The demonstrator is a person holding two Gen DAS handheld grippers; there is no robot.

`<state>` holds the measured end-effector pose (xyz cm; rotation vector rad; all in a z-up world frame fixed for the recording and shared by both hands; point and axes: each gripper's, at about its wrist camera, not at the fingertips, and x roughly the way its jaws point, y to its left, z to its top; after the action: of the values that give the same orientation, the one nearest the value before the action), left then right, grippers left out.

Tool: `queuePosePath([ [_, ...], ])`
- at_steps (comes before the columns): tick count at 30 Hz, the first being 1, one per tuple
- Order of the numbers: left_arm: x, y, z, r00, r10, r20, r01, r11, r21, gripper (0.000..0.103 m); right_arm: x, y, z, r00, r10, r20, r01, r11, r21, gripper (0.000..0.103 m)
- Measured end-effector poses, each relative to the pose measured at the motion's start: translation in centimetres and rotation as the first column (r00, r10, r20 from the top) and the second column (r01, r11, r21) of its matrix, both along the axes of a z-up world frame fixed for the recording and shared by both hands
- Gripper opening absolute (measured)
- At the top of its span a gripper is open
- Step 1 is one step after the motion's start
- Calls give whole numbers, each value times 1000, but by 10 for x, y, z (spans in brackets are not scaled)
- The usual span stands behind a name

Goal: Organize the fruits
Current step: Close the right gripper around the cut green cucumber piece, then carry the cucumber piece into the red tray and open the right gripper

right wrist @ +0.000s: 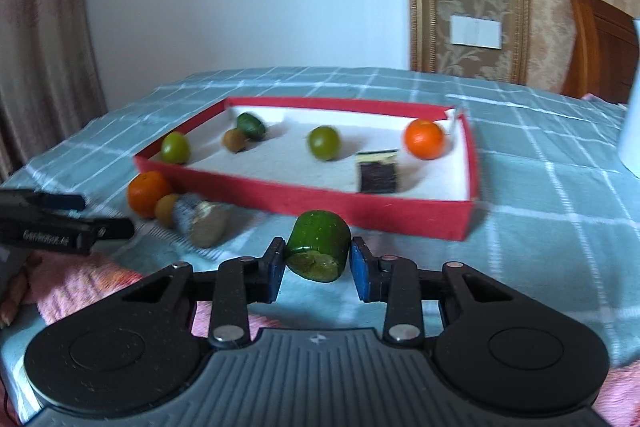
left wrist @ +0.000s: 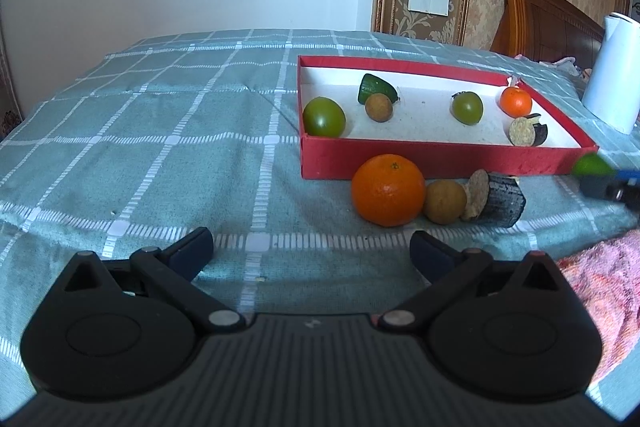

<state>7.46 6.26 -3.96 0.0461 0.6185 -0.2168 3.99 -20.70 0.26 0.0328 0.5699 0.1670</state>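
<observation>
Fruit pieces lie scattered on a bed covered with a teal checked cloth [left wrist: 160, 131], some inside a shallow red box [left wrist: 440, 163] with a white floor, some outside it.

Right claw [right wrist: 318, 269] is clenched on one green cucumber chunk [right wrist: 320, 247], its blue pads [right wrist: 275, 269] pressing both sides, the cut end facing the camera. The chunk hangs just short of the box's near wall, which lies directly ahead of this claw.

Left claw [left wrist: 312, 253] is released, jaws spread wide with nothing between them, held above the cloth. Ahead of it and slightly right, three pieces sit outside the box in a row, touching one another: one large orange [left wrist: 387, 190], one brown round fruit [left wrist: 445, 202] and one dark eggplant slice [left wrist: 494, 201] with a pale cut face. They rest just beside the box's near wall.

Beyond them, inside the box, six pieces count out: two green tomatoes [left wrist: 324, 117], one at the near left corner and one further right; one second cucumber chunk [left wrist: 376, 89] toward the back; one brown round fruit [left wrist: 378, 107] touching it; one small orange [left wrist: 516, 101] at the far right; and one smaller eggplant piece [left wrist: 528, 131] near the right wall.

A white jug [left wrist: 614, 75] stands beyond the box to the right. Pink towelling [left wrist: 604, 291] lies at the near edge, right of the left claw. Seen from the left wrist, the right claw and its green load are blurred at the frame's right edge.
</observation>
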Motion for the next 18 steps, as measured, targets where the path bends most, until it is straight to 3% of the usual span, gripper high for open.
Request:
queuePosePath([
  [9,1,-2,-1,1000,-2,-2,2,1000,13,103,30,-13,30,995,-53,86,53,999,-2,34],
  [13,1,-2,-1,1000,-2,-2,2,1000,13,103,70,-12,36,995,-68,68,69,997,-18,34],
  [18,1,0,-1,1000,-2,0,2,1000,3,103,120,-8,31,997,-71,-13,71,997,-38,34],
])
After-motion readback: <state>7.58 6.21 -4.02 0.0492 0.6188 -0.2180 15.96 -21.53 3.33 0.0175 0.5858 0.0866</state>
